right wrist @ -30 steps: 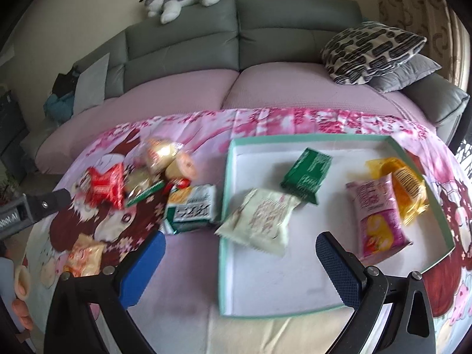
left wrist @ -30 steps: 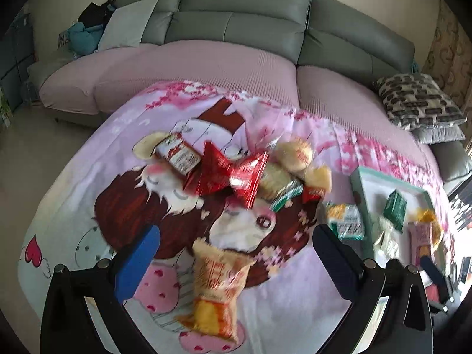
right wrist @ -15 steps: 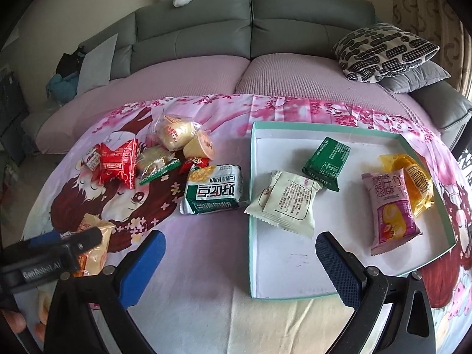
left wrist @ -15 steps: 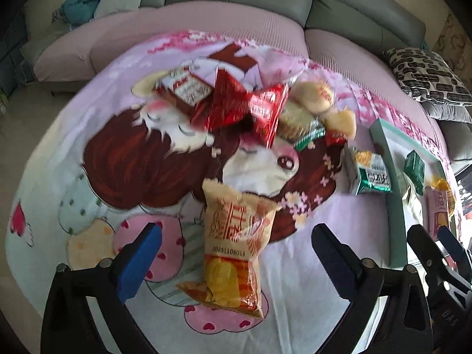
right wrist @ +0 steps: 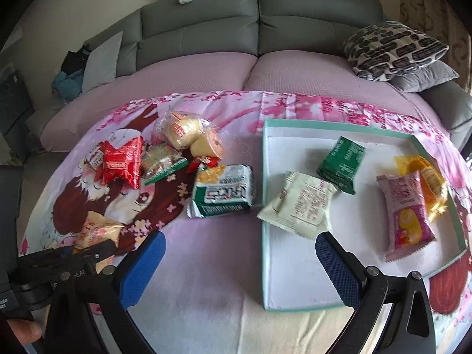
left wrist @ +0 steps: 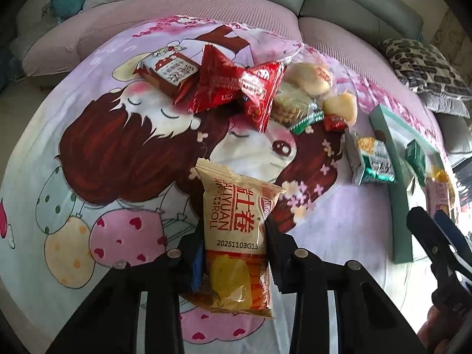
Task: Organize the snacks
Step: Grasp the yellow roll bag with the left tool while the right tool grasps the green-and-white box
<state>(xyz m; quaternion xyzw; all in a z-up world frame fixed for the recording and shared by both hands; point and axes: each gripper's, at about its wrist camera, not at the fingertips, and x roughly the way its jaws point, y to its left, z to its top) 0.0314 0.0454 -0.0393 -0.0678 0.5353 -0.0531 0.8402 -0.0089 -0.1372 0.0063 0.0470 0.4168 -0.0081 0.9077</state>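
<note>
A cream and orange plastic Swiss-roll packet (left wrist: 236,230) is clamped between the narrowed fingers of the left gripper (left wrist: 234,253), at the near left of the pink cartoon-printed blanket (left wrist: 97,135). Farther off, a heap of loose snacks is seen, topped by two shiny red foil packets (left wrist: 236,88). The right gripper (right wrist: 239,262) is held with its blue-padded fingers (right wrist: 141,268) spread wide and nothing between them, over the near edge of a shallow white box with a teal rim (right wrist: 295,280). In that box lie a cream packet (right wrist: 301,203), a dark green packet (right wrist: 342,162), a pink packet (right wrist: 407,212) and a yellow packet (right wrist: 430,177). A green and white packet (right wrist: 224,191) is left just beside the box's left wall.
</note>
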